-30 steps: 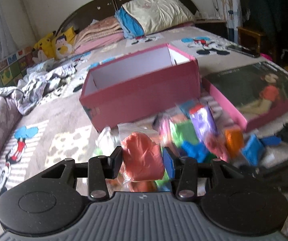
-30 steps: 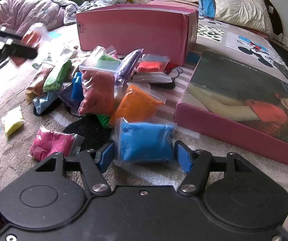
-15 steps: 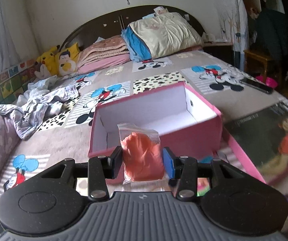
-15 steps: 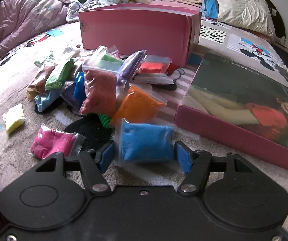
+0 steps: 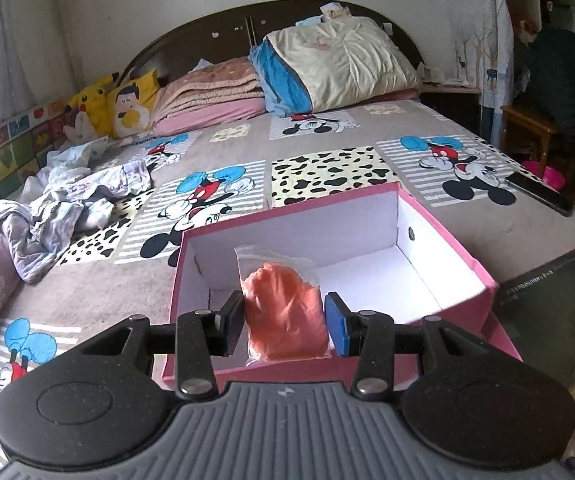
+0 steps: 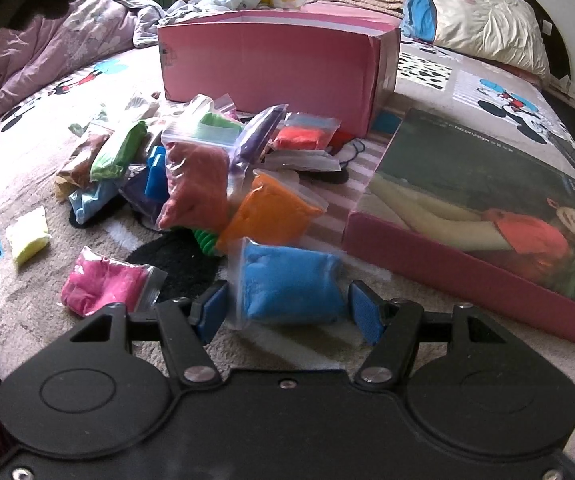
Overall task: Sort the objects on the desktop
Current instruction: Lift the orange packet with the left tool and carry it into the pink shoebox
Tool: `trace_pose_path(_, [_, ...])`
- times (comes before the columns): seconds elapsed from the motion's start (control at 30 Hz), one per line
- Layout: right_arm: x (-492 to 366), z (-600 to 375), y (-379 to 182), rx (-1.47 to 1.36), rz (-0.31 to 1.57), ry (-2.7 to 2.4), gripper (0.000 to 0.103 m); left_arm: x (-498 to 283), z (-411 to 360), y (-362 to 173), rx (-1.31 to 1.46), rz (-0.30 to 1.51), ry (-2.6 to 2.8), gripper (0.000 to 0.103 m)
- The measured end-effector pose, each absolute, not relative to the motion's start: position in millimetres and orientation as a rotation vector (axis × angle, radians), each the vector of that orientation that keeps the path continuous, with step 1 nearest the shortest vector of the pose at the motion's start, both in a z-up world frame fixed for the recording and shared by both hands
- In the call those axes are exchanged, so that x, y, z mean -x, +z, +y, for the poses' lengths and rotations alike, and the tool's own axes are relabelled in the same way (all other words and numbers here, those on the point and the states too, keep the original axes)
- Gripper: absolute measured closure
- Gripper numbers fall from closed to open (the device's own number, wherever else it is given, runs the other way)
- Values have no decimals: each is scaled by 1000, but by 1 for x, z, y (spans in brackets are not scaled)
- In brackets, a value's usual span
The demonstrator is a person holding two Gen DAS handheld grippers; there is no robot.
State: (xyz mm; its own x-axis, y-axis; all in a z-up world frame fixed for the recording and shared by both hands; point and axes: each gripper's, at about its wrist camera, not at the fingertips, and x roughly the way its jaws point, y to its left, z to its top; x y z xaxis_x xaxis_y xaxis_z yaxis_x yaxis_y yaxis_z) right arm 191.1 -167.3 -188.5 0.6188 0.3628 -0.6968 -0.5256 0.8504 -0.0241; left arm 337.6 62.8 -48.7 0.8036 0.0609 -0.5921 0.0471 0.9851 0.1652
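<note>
Left gripper (image 5: 284, 322) above pink box (image 5: 439, 220), gripping bag (image 5: 285, 312).

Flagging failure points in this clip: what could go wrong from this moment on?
The left gripper holds the salmon clay bag near the pink box's front wall; released here, it might catch the rim. The right gripper straddles the blue clay bag with pads apart, so closing may pinch only slippery plastic.

Premises: a home bedroom. A bed (image 5: 327, 148) with cartoon-print cover fills the room. Against its dark headboard (image 5: 215, 40) lie pillows (image 5: 347, 64) and plush toys (image 5: 111, 100).
</note>
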Motion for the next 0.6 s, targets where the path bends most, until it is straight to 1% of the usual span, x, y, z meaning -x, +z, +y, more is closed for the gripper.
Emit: trace_pose_path(0.6, [-194, -171, -190, 209, 738, 537, 37, -423, 80, -83, -66, 846, -27, 61])
